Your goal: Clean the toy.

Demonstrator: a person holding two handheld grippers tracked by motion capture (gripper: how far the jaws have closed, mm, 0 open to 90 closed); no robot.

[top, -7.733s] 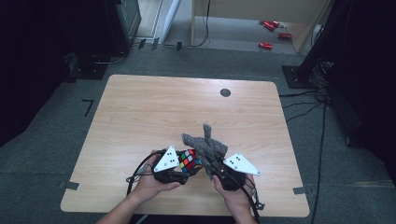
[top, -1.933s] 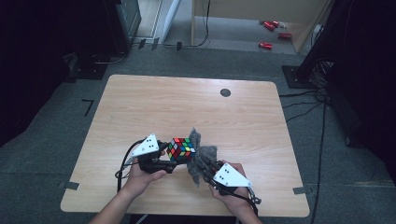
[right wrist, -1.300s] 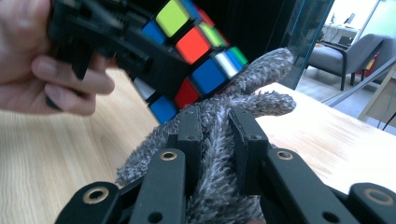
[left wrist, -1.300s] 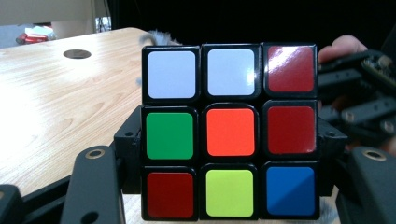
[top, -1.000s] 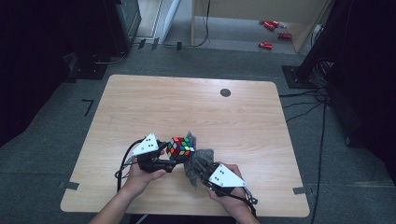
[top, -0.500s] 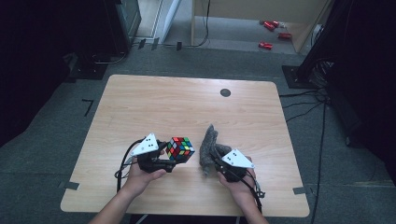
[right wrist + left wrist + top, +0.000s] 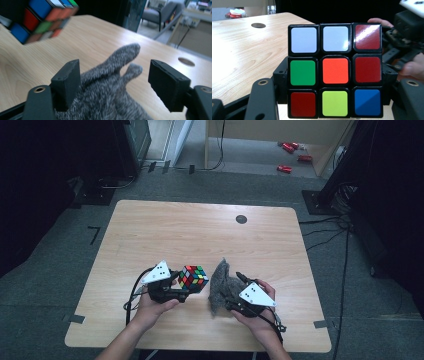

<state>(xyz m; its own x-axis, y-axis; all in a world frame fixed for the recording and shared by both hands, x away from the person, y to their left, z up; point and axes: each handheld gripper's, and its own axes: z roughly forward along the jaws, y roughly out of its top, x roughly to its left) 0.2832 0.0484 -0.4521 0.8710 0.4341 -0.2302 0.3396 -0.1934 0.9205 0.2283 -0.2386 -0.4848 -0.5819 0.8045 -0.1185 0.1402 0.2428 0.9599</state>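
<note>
A scrambled Rubik's cube (image 7: 193, 277) hangs just above the table's near side, with my left gripper (image 7: 181, 284) shut on it. In the left gripper view the cube (image 7: 335, 70) sits between the jaws of that gripper (image 7: 335, 83). A grey fuzzy glove (image 7: 220, 286) lies to the cube's right, apart from it. My right gripper (image 7: 232, 290) is at the glove. Its jaws have just been opening. In the right gripper view the glove (image 7: 112, 85) lies between the jaws of this gripper (image 7: 116, 72), leaning on the left jaw and clear of the right one.
The wooden table (image 7: 200, 235) has a round cable hole (image 7: 241, 219) at its far right. Red objects (image 7: 285, 168) lie on the floor beyond it. Dark furniture stands on both sides. An office chair (image 7: 160, 13) stands behind the table.
My right gripper has drawn the glove to the right, off the cube, and its jaws have spread apart. The left gripper and cube have stayed put.
</note>
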